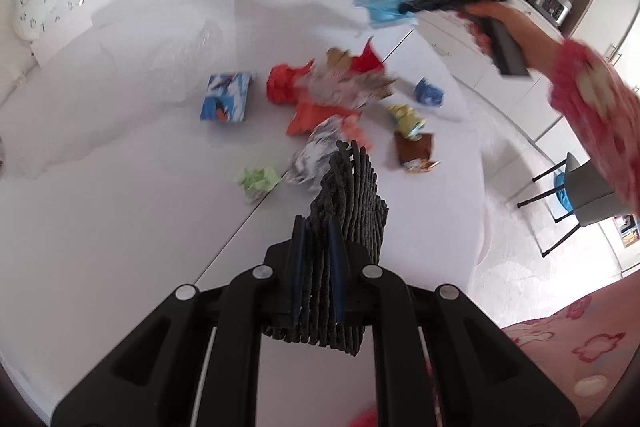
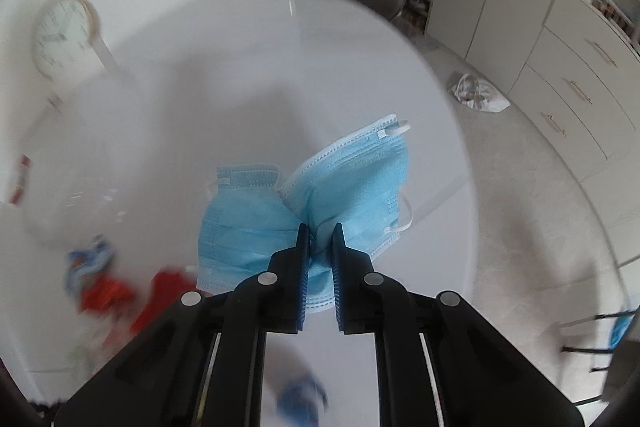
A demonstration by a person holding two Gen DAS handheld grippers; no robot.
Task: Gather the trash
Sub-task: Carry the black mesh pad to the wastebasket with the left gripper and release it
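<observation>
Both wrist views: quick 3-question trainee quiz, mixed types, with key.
1. True or false: the right gripper is shut on the blue face mask.
2. What does the left gripper hold? A) red wrapper B) dark woven piece C) green paper ball
3. Fill in: the mask is held ____ the white table, not resting on it.

Key: 1 true. 2 B, the dark woven piece. 3 above.
</observation>
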